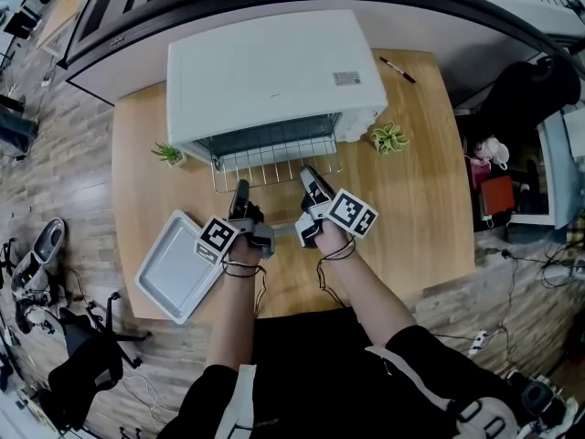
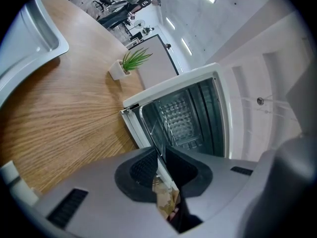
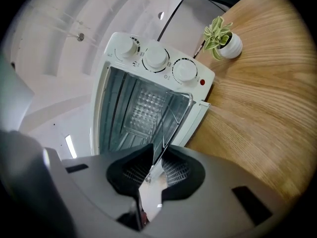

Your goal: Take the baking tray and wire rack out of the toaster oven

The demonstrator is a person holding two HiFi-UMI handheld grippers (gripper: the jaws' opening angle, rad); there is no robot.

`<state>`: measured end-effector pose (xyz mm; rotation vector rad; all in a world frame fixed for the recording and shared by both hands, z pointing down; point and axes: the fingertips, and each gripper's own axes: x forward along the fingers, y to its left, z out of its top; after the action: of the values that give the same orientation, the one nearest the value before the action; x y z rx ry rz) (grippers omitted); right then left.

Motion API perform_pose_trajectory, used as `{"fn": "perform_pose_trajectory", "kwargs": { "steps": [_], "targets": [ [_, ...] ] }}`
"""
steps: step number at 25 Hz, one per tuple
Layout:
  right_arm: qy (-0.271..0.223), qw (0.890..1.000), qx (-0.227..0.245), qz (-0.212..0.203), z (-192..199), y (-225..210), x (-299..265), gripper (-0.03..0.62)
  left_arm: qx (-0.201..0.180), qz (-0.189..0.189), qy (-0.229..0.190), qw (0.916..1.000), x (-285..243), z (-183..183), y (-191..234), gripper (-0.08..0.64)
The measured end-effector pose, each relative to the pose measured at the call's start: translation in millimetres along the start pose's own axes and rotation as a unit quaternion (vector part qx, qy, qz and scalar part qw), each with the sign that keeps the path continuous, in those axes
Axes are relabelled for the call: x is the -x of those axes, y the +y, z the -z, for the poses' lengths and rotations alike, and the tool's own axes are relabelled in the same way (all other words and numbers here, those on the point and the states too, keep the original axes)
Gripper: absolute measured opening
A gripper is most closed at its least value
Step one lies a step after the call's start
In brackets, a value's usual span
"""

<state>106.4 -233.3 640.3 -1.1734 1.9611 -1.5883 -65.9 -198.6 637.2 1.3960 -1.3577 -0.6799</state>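
The white toaster oven [image 1: 274, 76] stands at the back of the wooden table with its front open. The wire rack [image 1: 274, 165] sticks halfway out of it, held level. My left gripper [image 1: 240, 192] is shut on the rack's front bar near its left end, and my right gripper [image 1: 309, 179] is shut on the same bar near its right end. In the left gripper view the rack [image 2: 163, 128] runs edge-on from my left gripper [image 2: 161, 155] into the oven [image 2: 198, 108]. In the right gripper view the rack [image 3: 171, 115] does the same from my right gripper [image 3: 156, 162]. The grey baking tray [image 1: 178, 268] lies on the table at the front left.
Two small potted plants flank the oven, one on the left [image 1: 168, 154] and one on the right [image 1: 388, 138]. A black marker [image 1: 398, 69] lies at the back right. The table [image 1: 411, 208] ends just behind my hands; bags and shoes lie on the floor around it.
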Motion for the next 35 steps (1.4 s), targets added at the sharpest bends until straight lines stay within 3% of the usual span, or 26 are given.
{"fn": "perform_pose_trajectory", "kwargs": {
  "steps": [17,27,35],
  "targets": [
    [-0.01,1.0,0.006,-0.004,17.7,0.7,31.9,0.06,-0.007,0.015,0.021,0.9996,33.6,16.4,1.4,0.063],
    [-0.022,0.999,0.025,-0.03,20.4,16.6,50.0,0.055,-0.072,0.032,0.032,0.9964,51.4,20.7,-14.3,0.066],
    [-0.018,0.999,0.012,-0.025,23.4,16.4,52.8,0.055,-0.001,0.047,0.01,0.9988,54.8,17.5,-10.0,0.063]
  ]
}}
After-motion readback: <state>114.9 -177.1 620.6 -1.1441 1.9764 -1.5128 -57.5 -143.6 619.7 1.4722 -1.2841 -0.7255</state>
